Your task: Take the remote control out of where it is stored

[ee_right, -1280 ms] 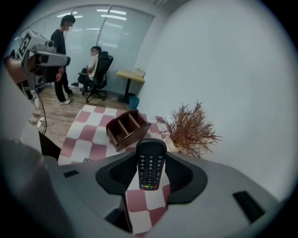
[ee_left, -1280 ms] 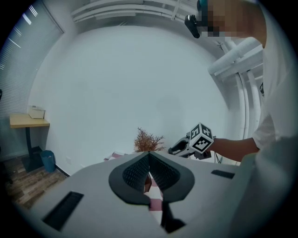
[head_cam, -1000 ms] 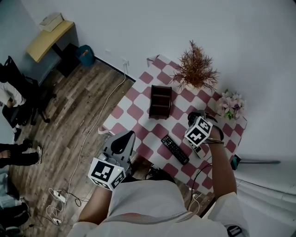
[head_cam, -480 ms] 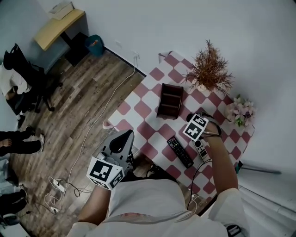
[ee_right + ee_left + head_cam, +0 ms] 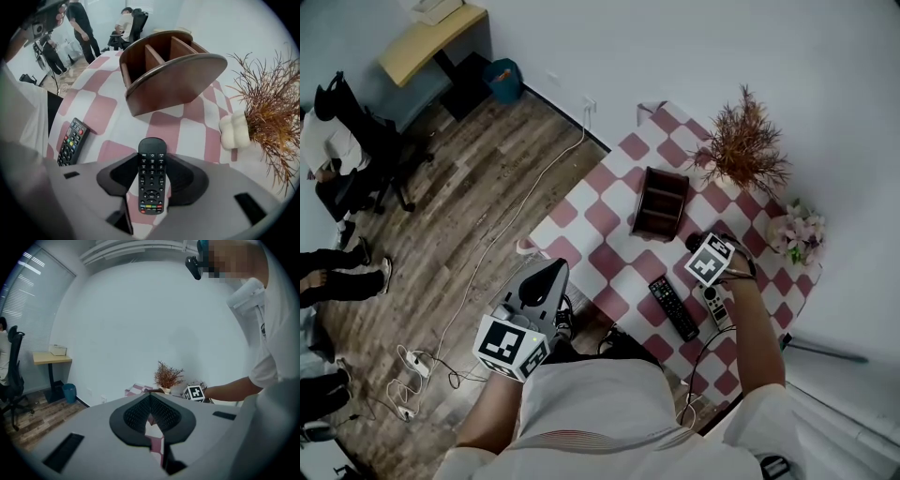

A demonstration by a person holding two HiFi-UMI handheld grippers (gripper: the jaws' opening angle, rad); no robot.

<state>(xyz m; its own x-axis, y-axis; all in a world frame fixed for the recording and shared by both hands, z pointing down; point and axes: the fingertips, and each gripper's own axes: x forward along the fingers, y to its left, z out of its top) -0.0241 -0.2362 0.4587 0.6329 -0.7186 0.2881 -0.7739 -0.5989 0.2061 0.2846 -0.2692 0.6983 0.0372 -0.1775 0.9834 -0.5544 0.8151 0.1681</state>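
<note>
Right gripper: points down over the table. Its jaws are closed on the long sides of the remote, buttons facing the camera.
Remote: out of the holder, held lengthwise along the jaws, above the table on the near side of the holder. Contact with the table: cannot tell.
Holder: upright; the compartments that show look empty.
Second remote: flat on the table, well to the side of the held one, not touching it.
Left gripper: jaws together, nothing in them; off the table's edge, idle.
Step (judged): set-down; task close to done.
Method: lower until the remote's far end bears on the table, then tip it flat. Part the jaws only once it is supported. Withdraw straight up so the pads do not drag it.
Watch: the pot stands off to one side, so keep the tilt away from it. Early release means a drop.
</note>
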